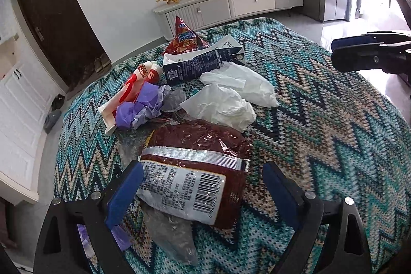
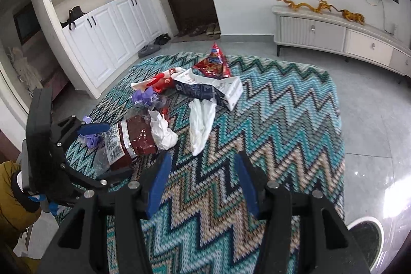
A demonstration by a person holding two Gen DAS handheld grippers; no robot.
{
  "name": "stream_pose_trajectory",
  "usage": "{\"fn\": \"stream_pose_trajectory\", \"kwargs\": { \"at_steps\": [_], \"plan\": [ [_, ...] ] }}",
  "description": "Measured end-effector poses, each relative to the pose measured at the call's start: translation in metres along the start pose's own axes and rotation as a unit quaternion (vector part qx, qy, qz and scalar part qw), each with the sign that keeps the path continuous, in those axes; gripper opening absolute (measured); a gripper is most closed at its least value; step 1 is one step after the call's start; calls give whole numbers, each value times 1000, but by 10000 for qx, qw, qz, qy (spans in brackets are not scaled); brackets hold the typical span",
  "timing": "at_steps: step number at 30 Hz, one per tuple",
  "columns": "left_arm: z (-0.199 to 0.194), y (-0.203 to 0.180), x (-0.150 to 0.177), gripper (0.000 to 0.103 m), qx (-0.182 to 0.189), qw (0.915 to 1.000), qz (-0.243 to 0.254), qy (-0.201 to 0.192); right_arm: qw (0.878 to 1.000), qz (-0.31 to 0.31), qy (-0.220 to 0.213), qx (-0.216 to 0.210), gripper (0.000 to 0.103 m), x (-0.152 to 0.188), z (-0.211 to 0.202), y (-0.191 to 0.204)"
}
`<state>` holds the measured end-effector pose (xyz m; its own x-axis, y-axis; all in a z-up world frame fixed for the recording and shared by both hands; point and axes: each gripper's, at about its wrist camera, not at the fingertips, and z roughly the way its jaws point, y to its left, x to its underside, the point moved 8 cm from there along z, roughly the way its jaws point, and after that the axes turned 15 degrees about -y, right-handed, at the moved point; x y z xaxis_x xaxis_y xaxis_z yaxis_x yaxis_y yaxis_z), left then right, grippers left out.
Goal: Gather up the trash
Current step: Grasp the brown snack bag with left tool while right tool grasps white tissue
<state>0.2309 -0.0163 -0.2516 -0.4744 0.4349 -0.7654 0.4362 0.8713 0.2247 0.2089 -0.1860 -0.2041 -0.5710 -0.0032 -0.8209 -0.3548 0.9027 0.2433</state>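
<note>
Trash lies in a heap on a zigzag-patterned cloth (image 1: pixel 321 120). A dark red food packet (image 1: pixel 197 171) with a white barcode label lies nearest, between the open fingers of my left gripper (image 1: pixel 203 186), which straddles its near end. Behind it lie crumpled white tissues (image 1: pixel 231 99), purple paper (image 1: pixel 138 107), a red and white wrapper (image 1: pixel 133 86), a dark blue carton (image 1: pixel 200 63) and a red snack bag (image 1: pixel 185 40). My right gripper (image 2: pixel 203 179) is open and empty above bare cloth (image 2: pixel 282 125), to the right of the red packet (image 2: pixel 136 140).
A clear plastic film (image 1: pixel 172 238) lies under the packet's near end. The cloth's edge drops to a grey tiled floor (image 2: pixel 372 107). A white TV cabinet (image 2: pixel 334 37) stands beyond, white cupboards (image 2: pixel 102 30) to the left. A round dark bin opening (image 2: pixel 364 238) shows at lower right.
</note>
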Motion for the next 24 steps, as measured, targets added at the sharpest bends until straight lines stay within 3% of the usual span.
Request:
{"fn": "stream_pose_trajectory", "kwargs": {
  "at_steps": [5,11,18,24],
  "plan": [
    [6,24,-2,88,28,9991,-430,-15,9997,-83,117,-193,51,-2,30,10],
    [7,54,-3,69,98,9948,-1016,-47,9989,-103,184,-425,51,-6,60,26],
    [17,93,3,68,168,9843,-1755,47,9971,-180,366,-643,51,-1,89,44],
    [29,126,17,71,251,9665,-2546,198,9971,-202,427,-592,51,2,104,43]
  ]
}}
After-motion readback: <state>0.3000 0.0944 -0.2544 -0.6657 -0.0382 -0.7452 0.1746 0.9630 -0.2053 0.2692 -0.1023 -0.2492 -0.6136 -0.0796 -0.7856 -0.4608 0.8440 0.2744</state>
